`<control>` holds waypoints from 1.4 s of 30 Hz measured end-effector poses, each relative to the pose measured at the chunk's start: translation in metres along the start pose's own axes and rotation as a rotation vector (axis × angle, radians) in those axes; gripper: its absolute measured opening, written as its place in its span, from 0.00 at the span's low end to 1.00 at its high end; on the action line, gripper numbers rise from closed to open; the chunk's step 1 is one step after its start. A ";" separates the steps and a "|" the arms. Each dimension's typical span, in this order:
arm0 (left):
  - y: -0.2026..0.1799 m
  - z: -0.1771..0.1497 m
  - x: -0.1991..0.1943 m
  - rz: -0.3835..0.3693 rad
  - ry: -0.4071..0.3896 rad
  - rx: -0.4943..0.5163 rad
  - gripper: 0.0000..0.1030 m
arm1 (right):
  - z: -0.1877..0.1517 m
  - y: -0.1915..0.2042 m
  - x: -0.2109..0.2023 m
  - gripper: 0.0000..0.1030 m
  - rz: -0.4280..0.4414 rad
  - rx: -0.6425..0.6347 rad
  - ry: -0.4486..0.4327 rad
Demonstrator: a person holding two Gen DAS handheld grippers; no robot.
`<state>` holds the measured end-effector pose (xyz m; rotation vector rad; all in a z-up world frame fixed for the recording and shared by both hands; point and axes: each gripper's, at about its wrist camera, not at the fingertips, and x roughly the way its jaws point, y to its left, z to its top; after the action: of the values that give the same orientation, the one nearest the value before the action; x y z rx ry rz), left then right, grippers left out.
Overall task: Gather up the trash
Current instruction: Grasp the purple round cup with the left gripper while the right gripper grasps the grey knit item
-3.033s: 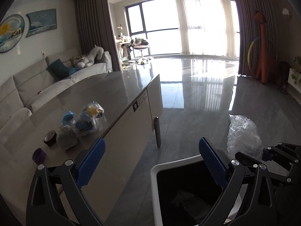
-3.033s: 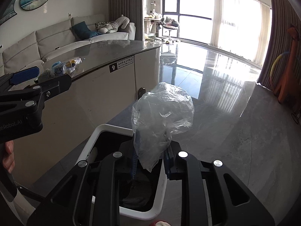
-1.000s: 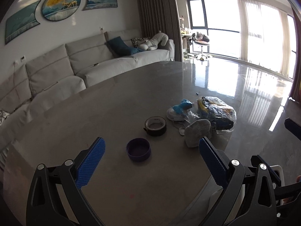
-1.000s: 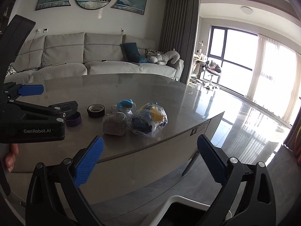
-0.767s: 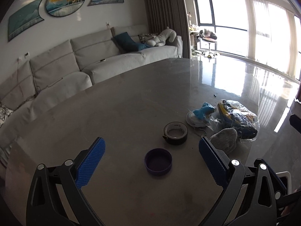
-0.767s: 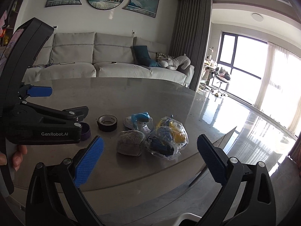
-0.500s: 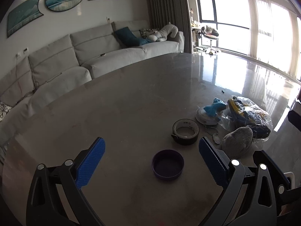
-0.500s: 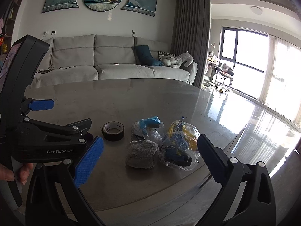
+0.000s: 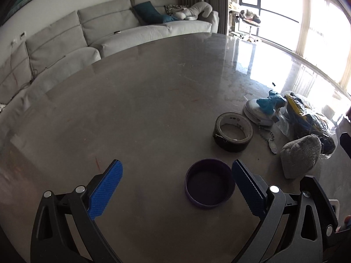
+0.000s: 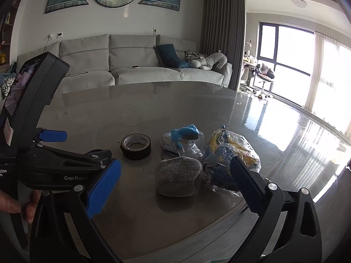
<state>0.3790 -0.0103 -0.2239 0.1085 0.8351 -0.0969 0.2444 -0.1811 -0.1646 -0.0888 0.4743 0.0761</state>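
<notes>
On the grey table (image 9: 142, 109) lie a purple cap (image 9: 209, 183), a black tape roll (image 9: 232, 131), a grey wad (image 9: 299, 155), a white dish with blue wrapper (image 9: 266, 108) and a clear bag of blue and yellow trash (image 9: 309, 120). My left gripper (image 9: 175, 188) is open and empty, its right finger beside the purple cap. My right gripper (image 10: 173, 185) is open and empty, low over the table edge, with the grey wad (image 10: 178, 178) between its fingers' line. The bag (image 10: 230, 155), wrapper (image 10: 184, 135) and tape roll (image 10: 136, 145) lie just beyond. The left gripper (image 10: 54, 153) shows at the left of the right wrist view.
A grey sofa (image 10: 131, 65) with a blue cushion stands behind the table. Windows with curtains (image 10: 307, 72) are at the right. The table's edge (image 10: 285, 186) runs close on the right side, with shiny floor beyond.
Both grippers have swung from the white bin by the floor up over the table. The right gripper let go of the clear plastic bag and is open; both have moved closer to the trash.
</notes>
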 end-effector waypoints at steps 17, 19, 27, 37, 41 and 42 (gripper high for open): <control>-0.023 0.009 0.000 -0.060 0.006 0.132 0.85 | -0.004 -0.008 -0.009 0.96 -0.034 0.009 0.000; -0.028 0.014 -0.003 -0.053 -0.015 0.136 0.85 | -0.005 -0.011 -0.010 0.96 -0.049 0.013 -0.007; -0.038 0.023 0.000 -0.074 -0.021 0.133 0.85 | -0.004 -0.027 -0.013 0.96 -0.059 0.039 -0.009; -0.025 0.010 0.012 -0.152 0.061 0.047 0.46 | -0.003 -0.032 -0.019 0.96 -0.073 0.041 -0.026; -0.020 0.001 -0.010 -0.153 0.018 0.030 0.46 | -0.004 -0.032 -0.017 0.96 -0.066 0.054 -0.022; -0.019 0.000 -0.018 -0.141 0.000 0.034 0.46 | -0.004 -0.032 -0.017 0.96 -0.065 0.057 -0.022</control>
<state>0.3644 -0.0281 -0.2118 0.0820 0.8410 -0.2437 0.2303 -0.2143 -0.1580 -0.0478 0.4513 0.0001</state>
